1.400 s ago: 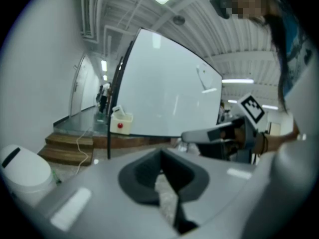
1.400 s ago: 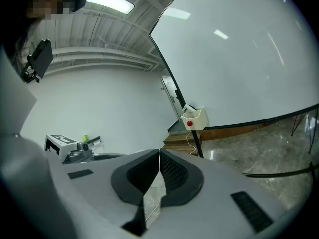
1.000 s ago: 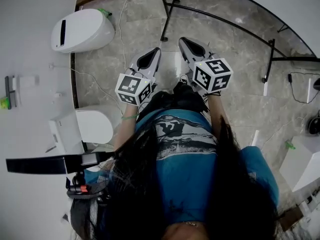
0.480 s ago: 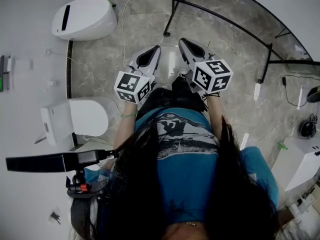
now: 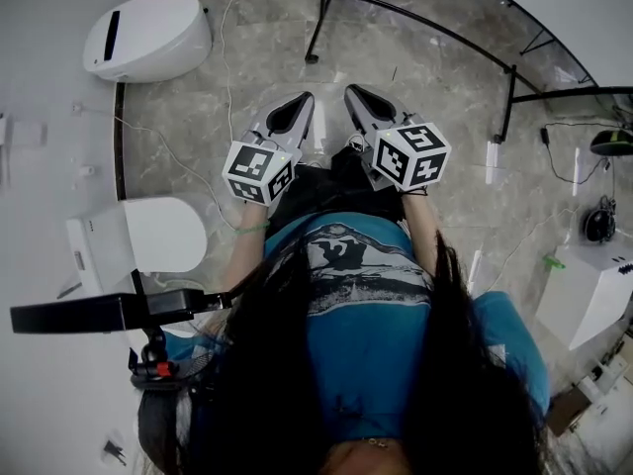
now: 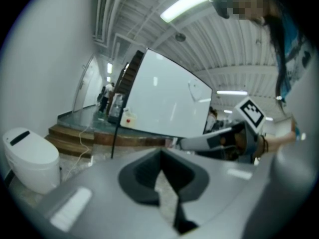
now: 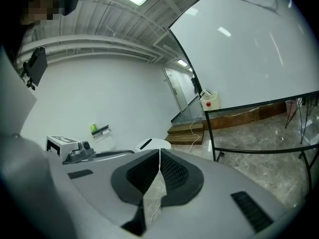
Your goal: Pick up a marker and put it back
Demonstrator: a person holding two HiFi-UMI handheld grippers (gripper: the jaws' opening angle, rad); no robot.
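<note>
The grey marbled floor [image 5: 435,87] carries a white rounded unit [image 5: 148,36], a thin white cable [image 5: 226,57] and a black stand's foot [image 5: 311,58].

A whiteboard [image 7: 249,49] stands ahead, a rounded appliance [image 5: 146,36] on the floor [image 5: 415,77] left.

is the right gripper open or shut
Shut: the grey right gripper has its dark ribbed pads touching at the tips, nothing between.
</note>
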